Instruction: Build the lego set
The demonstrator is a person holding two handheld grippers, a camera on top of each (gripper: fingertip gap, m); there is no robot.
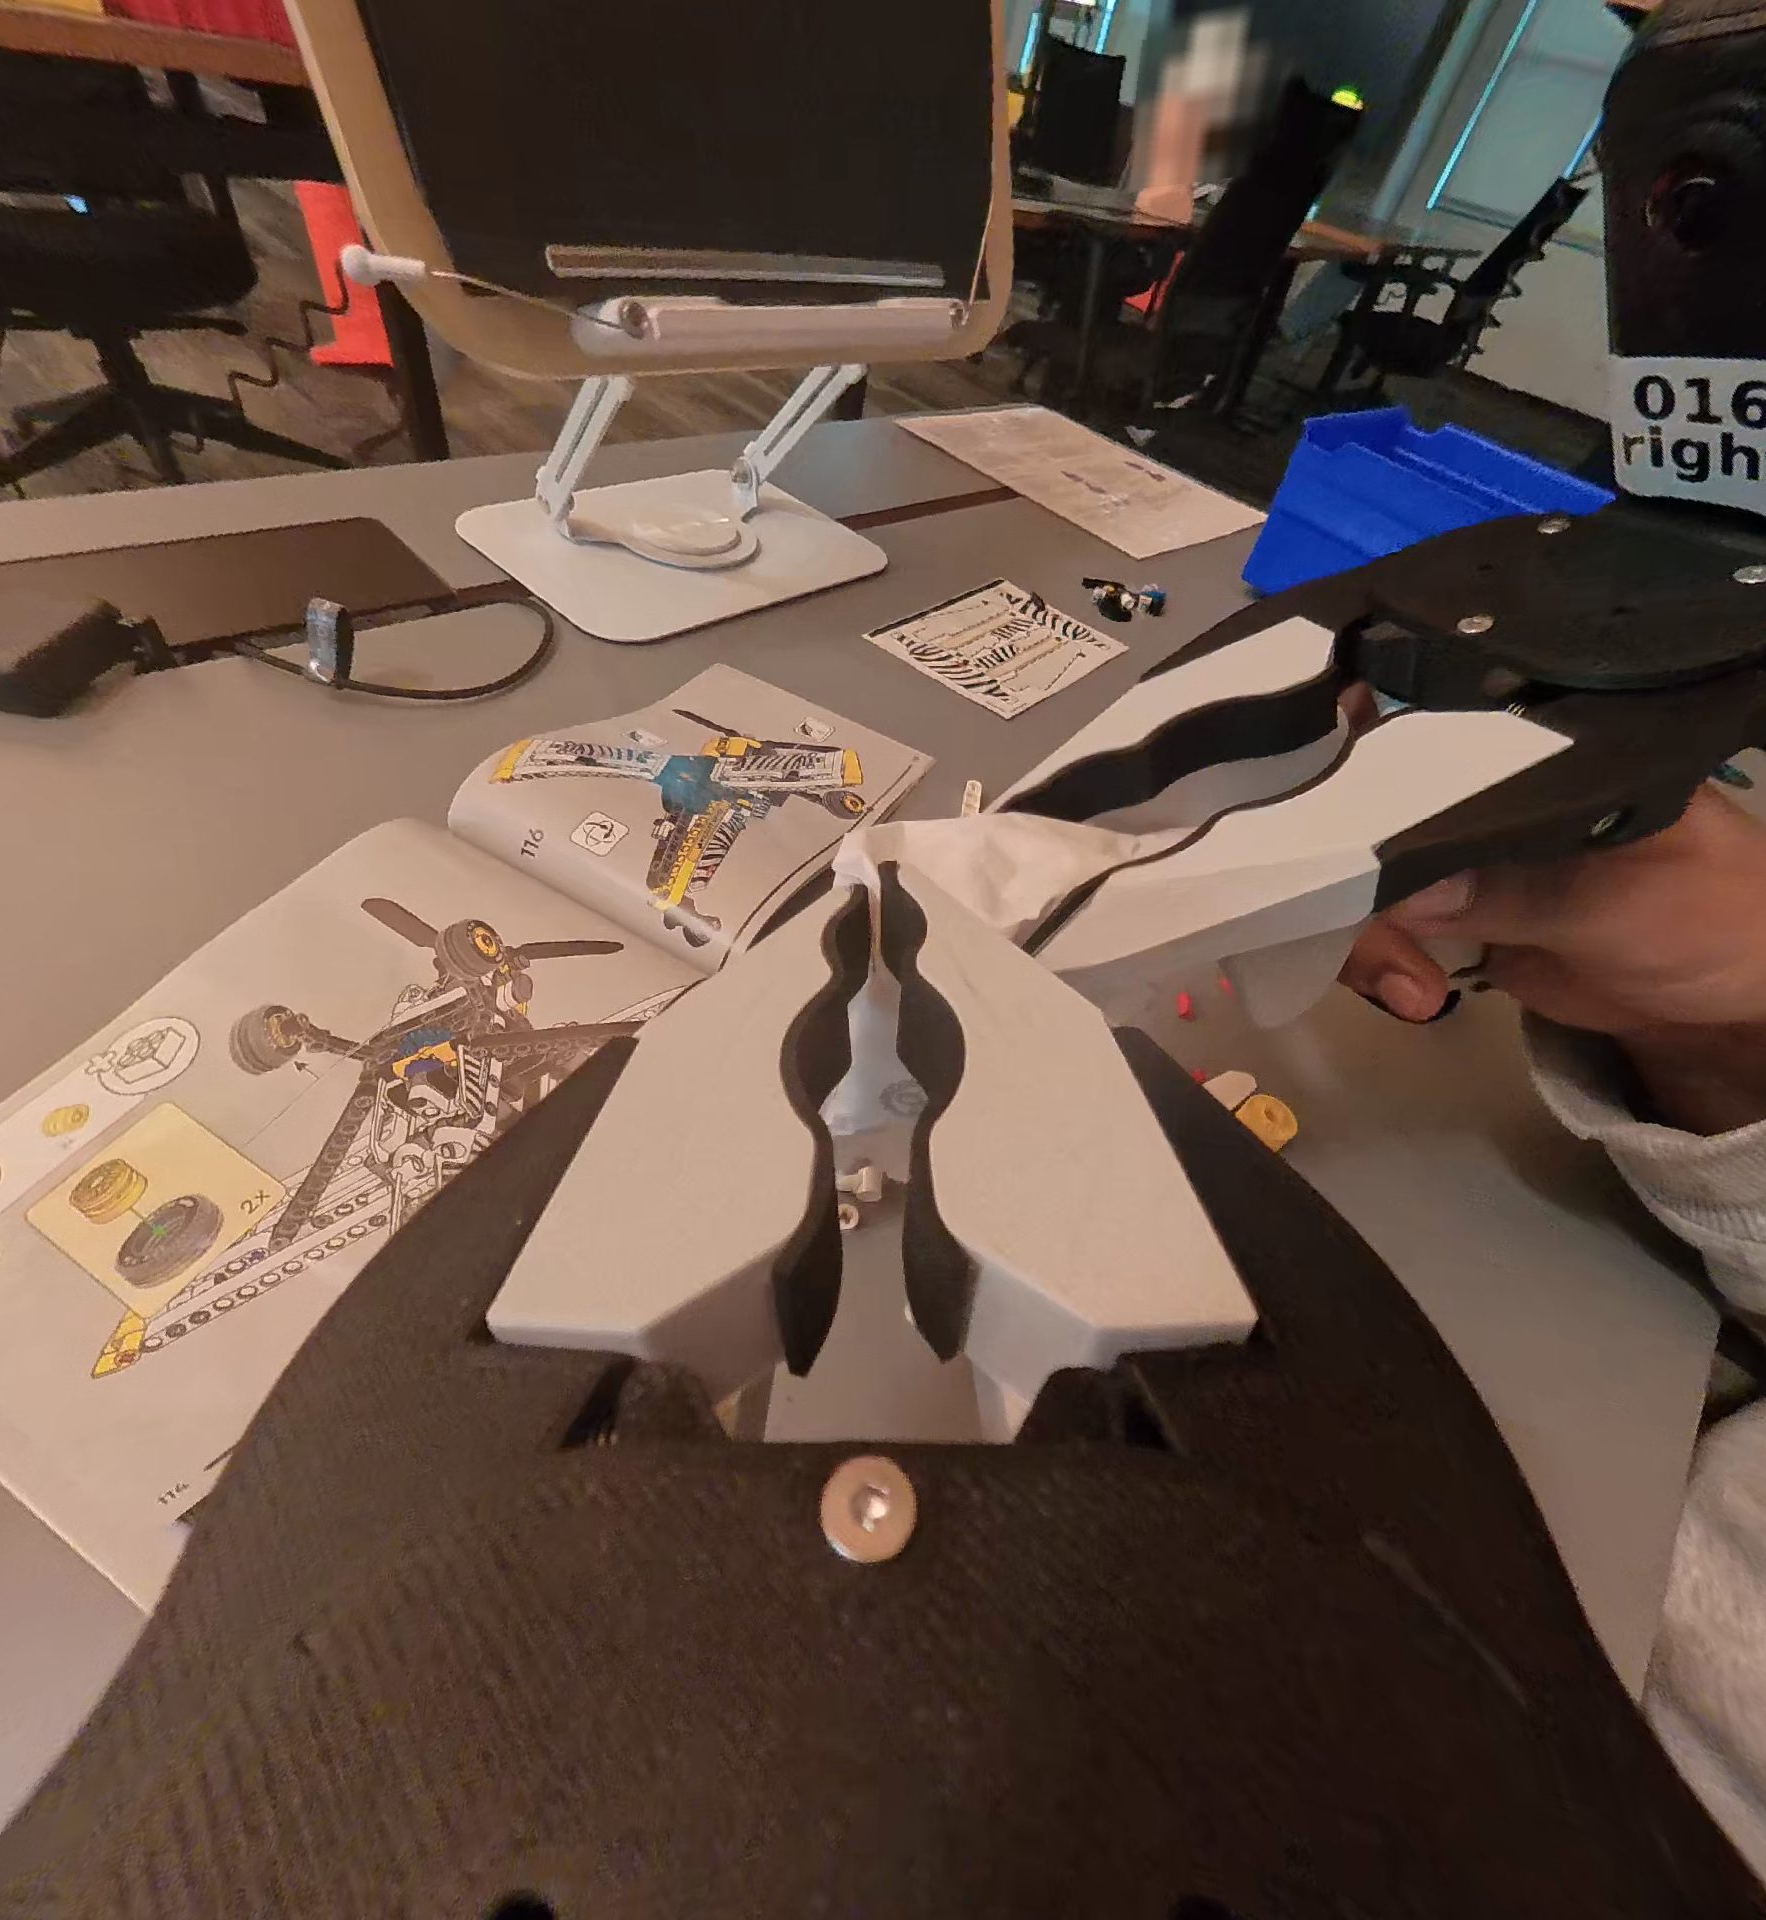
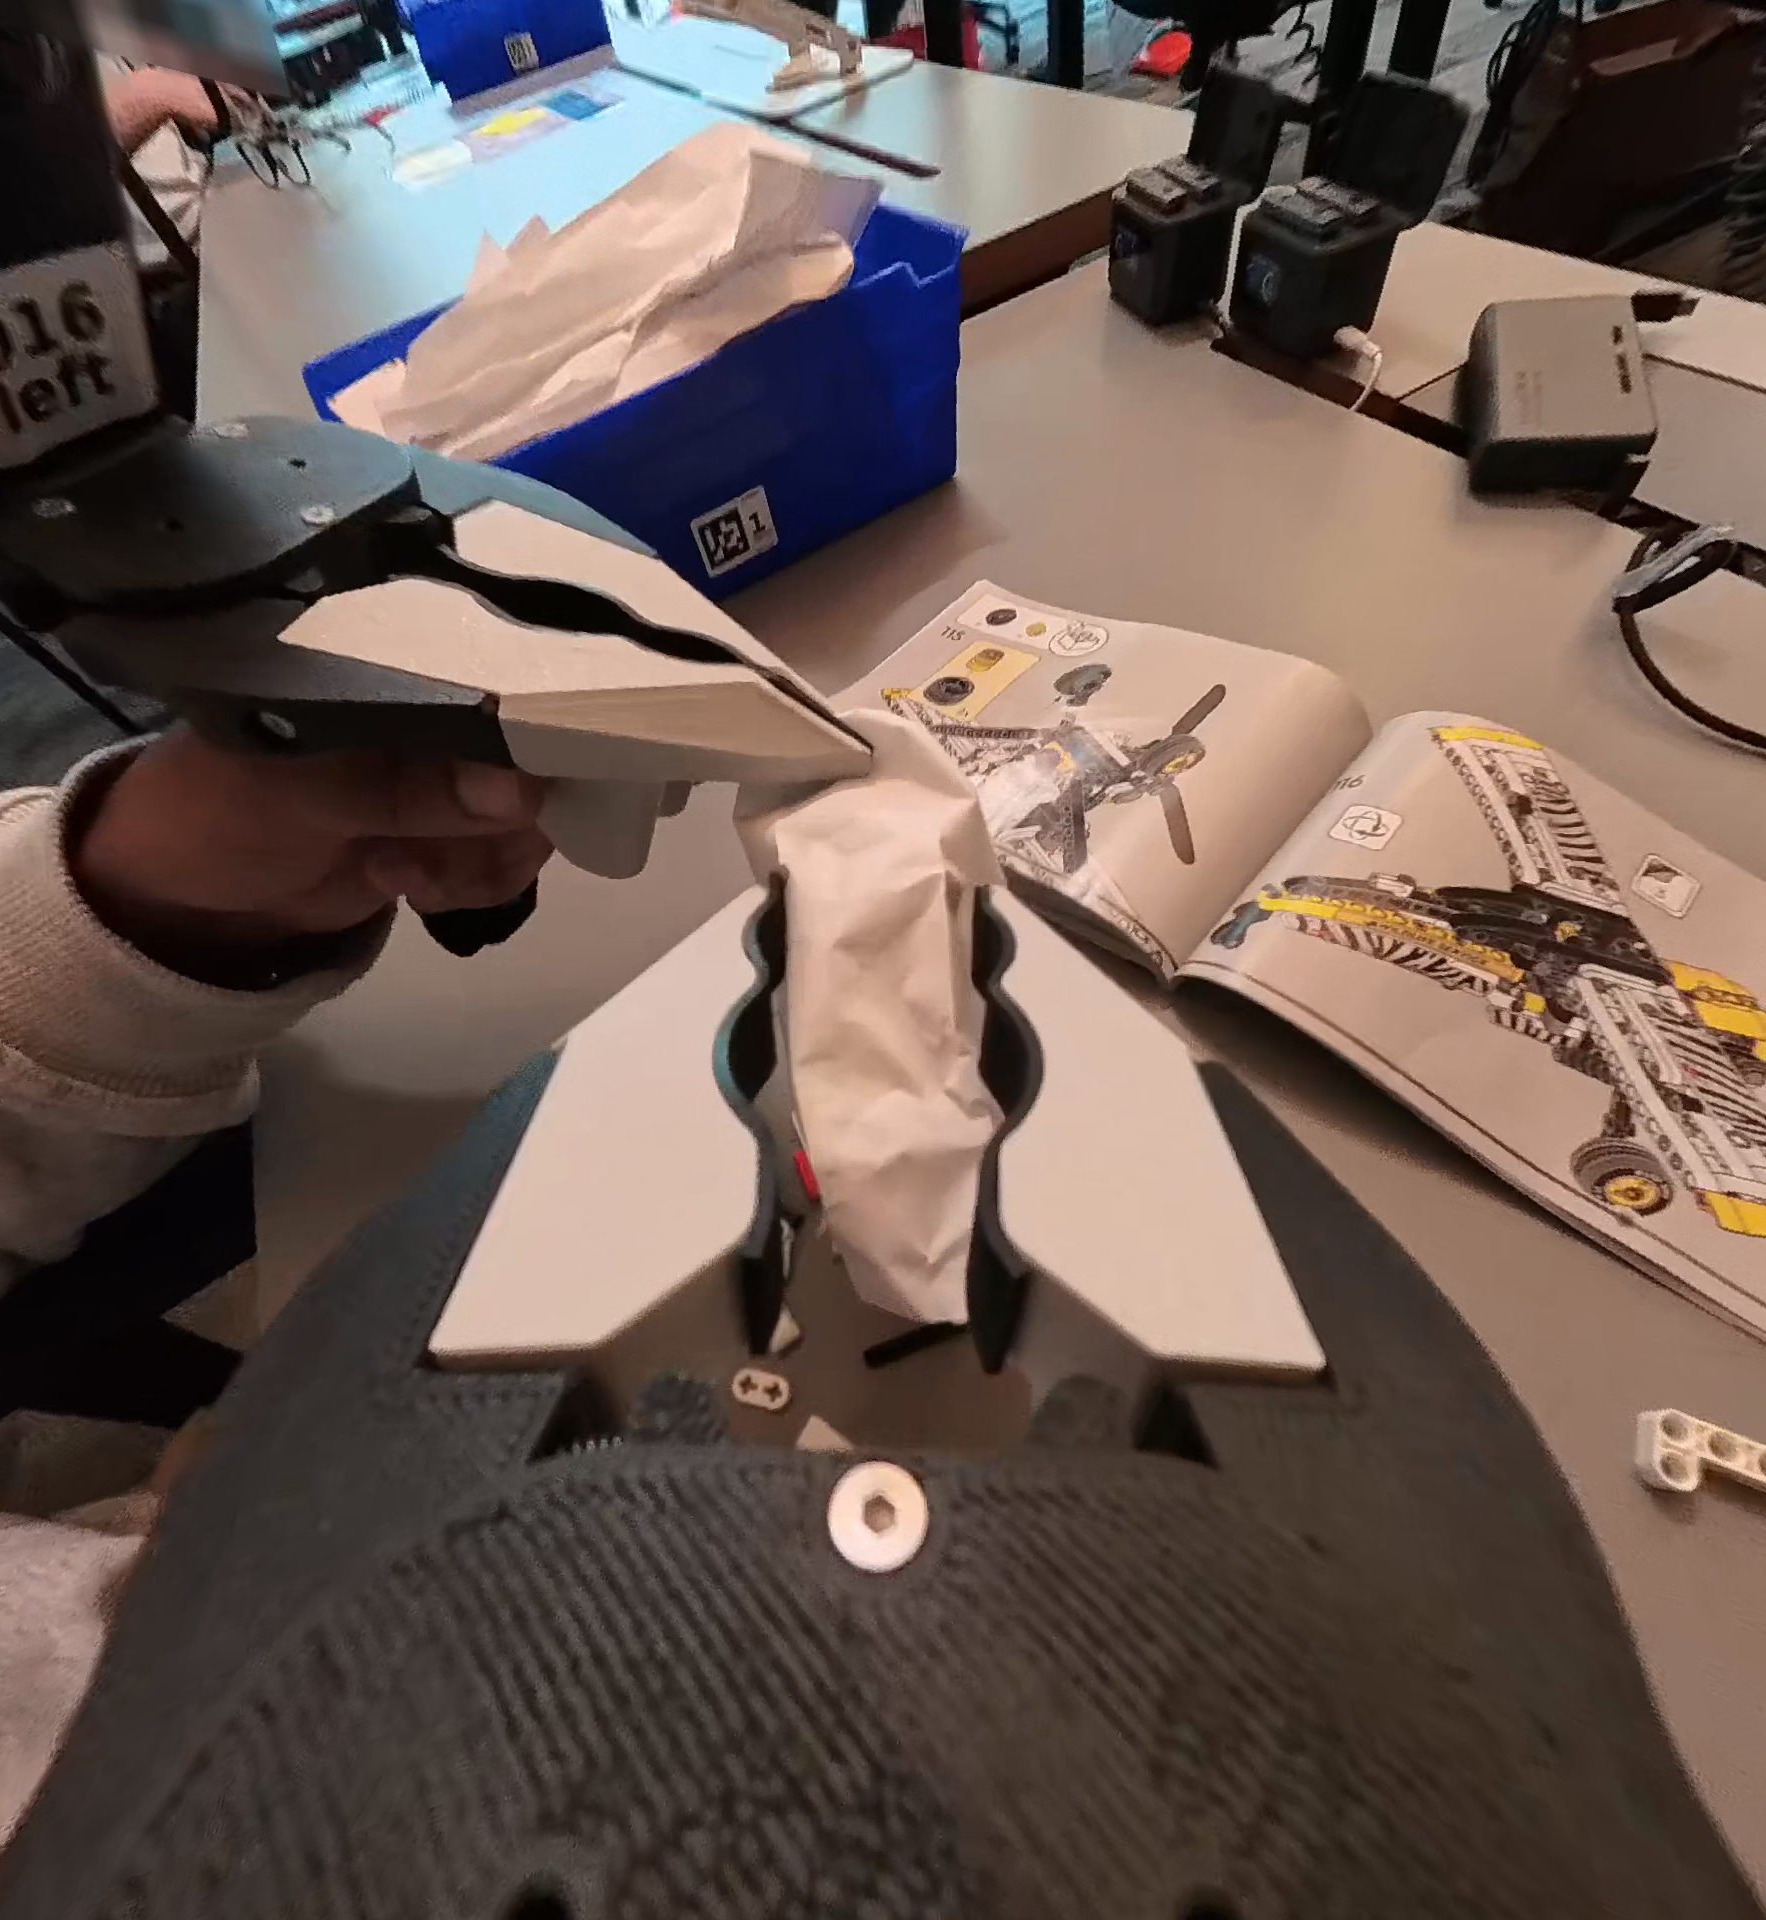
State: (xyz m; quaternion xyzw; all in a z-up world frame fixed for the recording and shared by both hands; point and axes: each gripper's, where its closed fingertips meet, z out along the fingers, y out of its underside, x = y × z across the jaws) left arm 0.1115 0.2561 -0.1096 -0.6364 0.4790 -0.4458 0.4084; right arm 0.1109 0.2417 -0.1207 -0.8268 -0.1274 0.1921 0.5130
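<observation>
Both hand-held grippers clamped on white paper bag (image 2: pixel 879 1039): left hand-held gripper (image 2: pixel 848 743) at 12 o'clock end, right hand-held gripper (image 2: pixel 879 904) around middle. Advice: pull apart slowly above desk (image 2: pixel 1222 499), catching loose pieces.

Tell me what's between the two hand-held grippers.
A crumpled white paper bag spans the gap; the left hand-held gripper pinches its top and the right hand-held gripper grips its body, clearest in the right wrist view.
</observation>
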